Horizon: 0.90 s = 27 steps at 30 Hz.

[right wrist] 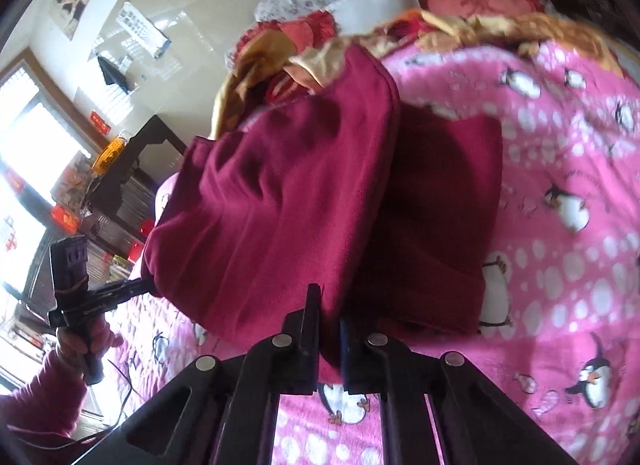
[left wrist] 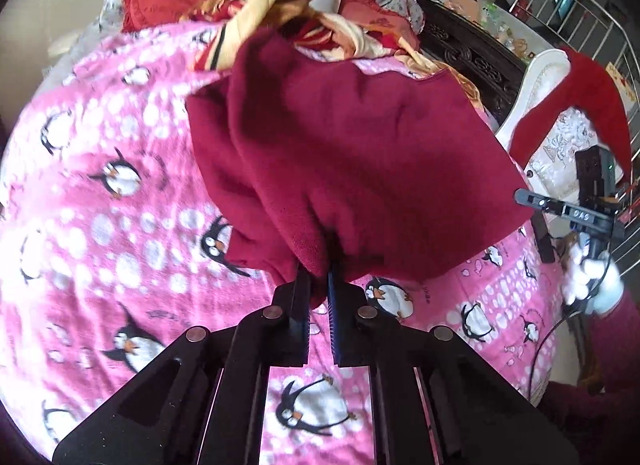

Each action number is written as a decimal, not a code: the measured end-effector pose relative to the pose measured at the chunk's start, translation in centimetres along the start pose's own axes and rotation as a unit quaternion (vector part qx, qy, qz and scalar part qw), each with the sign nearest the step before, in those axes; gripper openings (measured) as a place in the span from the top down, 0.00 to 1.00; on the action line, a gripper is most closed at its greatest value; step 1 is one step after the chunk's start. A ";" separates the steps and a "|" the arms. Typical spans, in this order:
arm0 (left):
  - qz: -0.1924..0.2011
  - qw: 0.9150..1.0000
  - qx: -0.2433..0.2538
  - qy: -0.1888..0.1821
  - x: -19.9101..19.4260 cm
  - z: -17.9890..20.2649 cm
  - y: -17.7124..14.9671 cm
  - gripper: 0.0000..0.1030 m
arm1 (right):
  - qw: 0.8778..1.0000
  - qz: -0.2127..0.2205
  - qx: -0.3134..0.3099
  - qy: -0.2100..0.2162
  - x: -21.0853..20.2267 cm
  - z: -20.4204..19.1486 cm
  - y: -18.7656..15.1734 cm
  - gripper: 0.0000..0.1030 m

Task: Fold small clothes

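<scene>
The maroon fleece garment point(left wrist: 352, 153) is hanging just above the pink penguin blanket point(left wrist: 100, 193), pinched at its near hem. From the left wrist view, the left gripper point(left wrist: 318, 289) is clamping a bunched fold right at its tips; cloth is spreading away ahead and to the right, toward the right gripper point(left wrist: 560, 205), gripped by a gloved hand point(left wrist: 588, 277). From the right wrist view, the right gripper point(right wrist: 330, 321) is nipping the lower edge too; the left gripper point(right wrist: 132, 289) is biting the far left corner; both are tilting downward.
</scene>
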<state>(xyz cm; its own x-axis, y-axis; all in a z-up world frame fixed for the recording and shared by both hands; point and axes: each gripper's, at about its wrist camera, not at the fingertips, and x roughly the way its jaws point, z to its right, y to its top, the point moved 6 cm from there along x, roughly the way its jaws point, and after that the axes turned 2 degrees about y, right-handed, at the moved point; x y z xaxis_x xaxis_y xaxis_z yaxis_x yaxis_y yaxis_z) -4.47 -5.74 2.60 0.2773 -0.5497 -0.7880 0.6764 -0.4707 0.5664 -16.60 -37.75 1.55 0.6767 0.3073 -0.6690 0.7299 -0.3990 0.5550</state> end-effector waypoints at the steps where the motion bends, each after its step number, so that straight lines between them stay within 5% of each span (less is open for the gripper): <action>1: 0.001 1.000 0.005 0.004 -0.5 0.0 0.0 0.94 | 1.000 0.001 -0.007 -0.001 -0.7 -0.3 0.1 0.94; 8: -0.025 0.999 0.005 0.024 0.5 -0.9 -3.5 0.94 | 0.999 -0.009 -0.011 -0.035 -3.6 1.5 -1.7 0.98; 14: -0.030 0.999 -0.025 0.025 1.7 -2.1 -3.8 0.94 | 1.000 0.005 0.014 -0.023 -3.9 2.3 -1.7 0.94; 15: -0.030 0.999 -0.025 0.025 1.6 -2.0 -3.8 0.94 | 1.000 0.004 0.002 -0.025 -3.6 1.8 -1.3 0.86; 18: -0.030 0.999 -0.025 0.024 1.6 -1.9 -3.6 0.94 | 1.000 0.005 -0.015 -0.026 -1.8 1.1 -0.3 0.36; 20: -0.029 0.999 -0.028 0.023 1.4 -1.9 -3.5 0.94 | 1.000 -0.002 -0.010 -0.018 0.0 0.9 0.2 0.37; 24: -0.025 0.999 -0.030 0.017 0.9 -2.0 -3.4 0.94 | 1.000 -0.025 -0.005 -0.016 3.1 1.0 0.4 0.88; 27: -0.015 1.000 -0.021 0.006 -0.2 -1.7 -3.3 0.94 | 1.000 -0.025 0.005 0.013 2.7 0.8 0.4 0.93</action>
<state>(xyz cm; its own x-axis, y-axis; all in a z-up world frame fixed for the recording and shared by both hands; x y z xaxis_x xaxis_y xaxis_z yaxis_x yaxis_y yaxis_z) -5.62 -2.90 0.41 0.2638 -0.5275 -0.8076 0.7130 -0.4572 0.5316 -14.60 -37.75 -0.44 0.6424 0.3496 -0.6819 0.7615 -0.3915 0.5167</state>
